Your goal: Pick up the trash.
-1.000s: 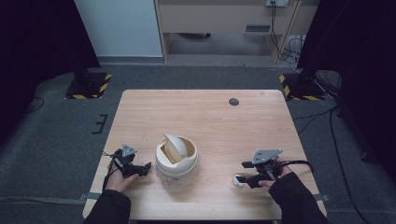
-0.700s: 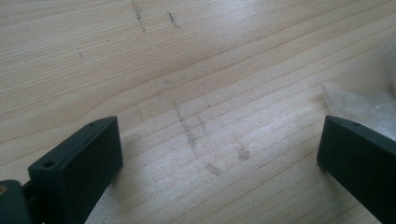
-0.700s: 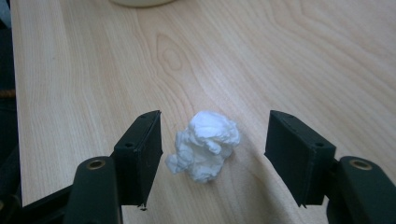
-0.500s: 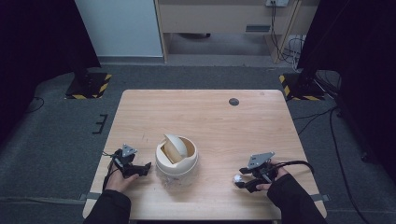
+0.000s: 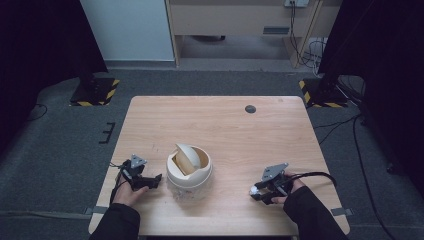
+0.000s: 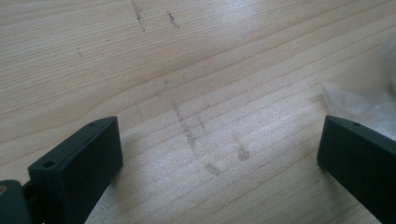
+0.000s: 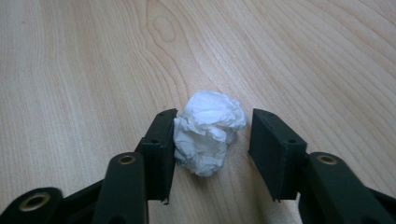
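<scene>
Bracketing crumpled tissue (image 7: 208, 131), right gripper (image 7: 212, 142) near table (image 5: 220, 125) edge

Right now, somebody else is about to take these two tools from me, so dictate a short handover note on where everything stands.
Left tool: open, resting on the table just left of the small swing-lid bin, holding nothing.
Right tool: open, jaws either side of a crumpled white tissue ball lying on the table; one jaw touches it, the other is apart, so no grip yet.
Bin: upright near the front middle, its lid tilted.
Done: tissue lined up.
Left: close on it, lift, probably drop it in the bin.
</scene>
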`<state>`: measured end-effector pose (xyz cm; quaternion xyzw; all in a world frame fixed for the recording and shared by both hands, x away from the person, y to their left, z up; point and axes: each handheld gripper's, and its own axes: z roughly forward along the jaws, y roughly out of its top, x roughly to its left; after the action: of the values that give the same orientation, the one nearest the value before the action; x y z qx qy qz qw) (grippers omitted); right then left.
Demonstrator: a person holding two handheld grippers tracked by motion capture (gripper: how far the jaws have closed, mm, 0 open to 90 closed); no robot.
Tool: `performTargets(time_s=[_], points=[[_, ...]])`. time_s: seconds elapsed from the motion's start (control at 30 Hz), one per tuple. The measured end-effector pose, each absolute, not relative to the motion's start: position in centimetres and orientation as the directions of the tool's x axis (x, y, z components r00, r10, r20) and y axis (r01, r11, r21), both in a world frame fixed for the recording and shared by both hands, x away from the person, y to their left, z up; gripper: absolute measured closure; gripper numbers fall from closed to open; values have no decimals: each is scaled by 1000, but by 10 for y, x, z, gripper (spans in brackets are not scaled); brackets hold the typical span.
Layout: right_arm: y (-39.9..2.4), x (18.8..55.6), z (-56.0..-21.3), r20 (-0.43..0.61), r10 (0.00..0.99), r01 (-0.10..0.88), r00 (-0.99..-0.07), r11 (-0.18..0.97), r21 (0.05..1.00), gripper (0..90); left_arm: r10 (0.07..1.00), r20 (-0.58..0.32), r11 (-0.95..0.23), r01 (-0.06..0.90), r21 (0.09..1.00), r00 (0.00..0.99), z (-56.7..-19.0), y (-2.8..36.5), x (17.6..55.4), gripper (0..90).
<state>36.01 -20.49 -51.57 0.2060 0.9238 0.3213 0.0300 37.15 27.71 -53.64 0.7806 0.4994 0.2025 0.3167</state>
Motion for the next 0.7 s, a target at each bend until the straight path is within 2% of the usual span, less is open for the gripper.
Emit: performTargets(time_s=[0.13, 0.3, 0.7], points=[[-205, 362, -514, 85, 407, 372, -909, 705, 604, 607, 908, 0, -301, 651, 697, 419, -536, 277, 371, 0], [-206, 363, -512, 93, 412, 380, -906, 700, 604, 620, 908, 0, -301, 651, 696, 419, -536, 277, 371, 0], [-214, 370, -499, 104, 459, 403, -882, 623, 670, 648, 908, 0, -301, 651, 697, 420, -536, 277, 371, 0]])
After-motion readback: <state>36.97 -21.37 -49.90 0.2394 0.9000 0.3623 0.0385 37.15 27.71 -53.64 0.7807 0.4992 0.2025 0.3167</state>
